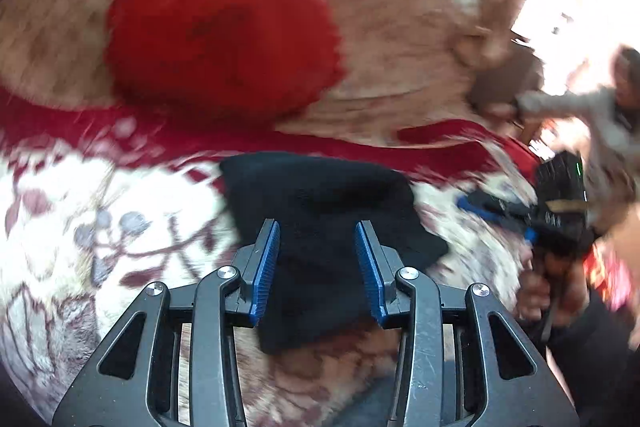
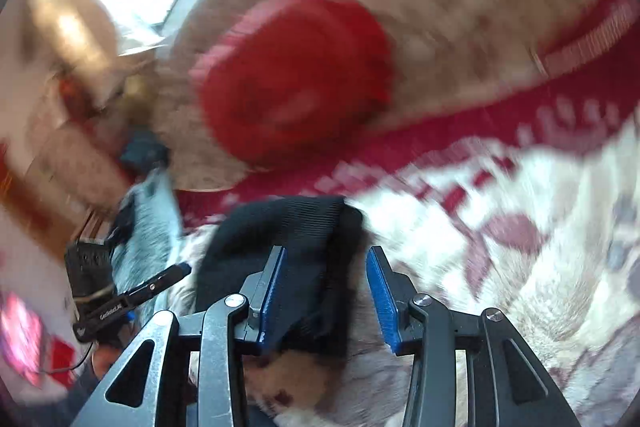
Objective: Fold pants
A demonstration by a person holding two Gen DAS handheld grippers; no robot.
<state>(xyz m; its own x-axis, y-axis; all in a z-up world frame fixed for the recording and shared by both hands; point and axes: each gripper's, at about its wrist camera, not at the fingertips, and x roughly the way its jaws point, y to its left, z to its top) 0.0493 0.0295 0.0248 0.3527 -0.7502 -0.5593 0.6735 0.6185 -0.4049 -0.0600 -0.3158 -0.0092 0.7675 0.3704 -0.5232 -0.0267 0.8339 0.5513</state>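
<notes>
My left tongs [image 1: 316,267] stand apart with the black pants [image 1: 328,227] lying between and just ahead of the blue pads [image 1: 267,267]; the pads do not seem to press the cloth, so I count them released; my right tongs [image 2: 326,291] likewise stand parted, the pants [image 2: 296,259] bunched against the inner left pad [image 2: 274,299] and well clear of the right one, so released too, though blur makes the contact hard to judge.

The pants sit as a small dark bundle on the patterned blanket [image 1: 80,219], directly in front of both tongs; a red cushion [image 1: 216,39] lies well beyond them; my other hand's tool [image 1: 560,203] shows off to the right of the left tongs.

The risks, as I judge them: if I close now I may catch only a loose edge, or pinch the blanket underneath along with it; the cloth sits off-centre in the right tongs, so a grip there may slip and let the fold fall open; both views are smeared, so a fast move may drag the bundle crooked; the two tools are near enough to knock together.
</notes>
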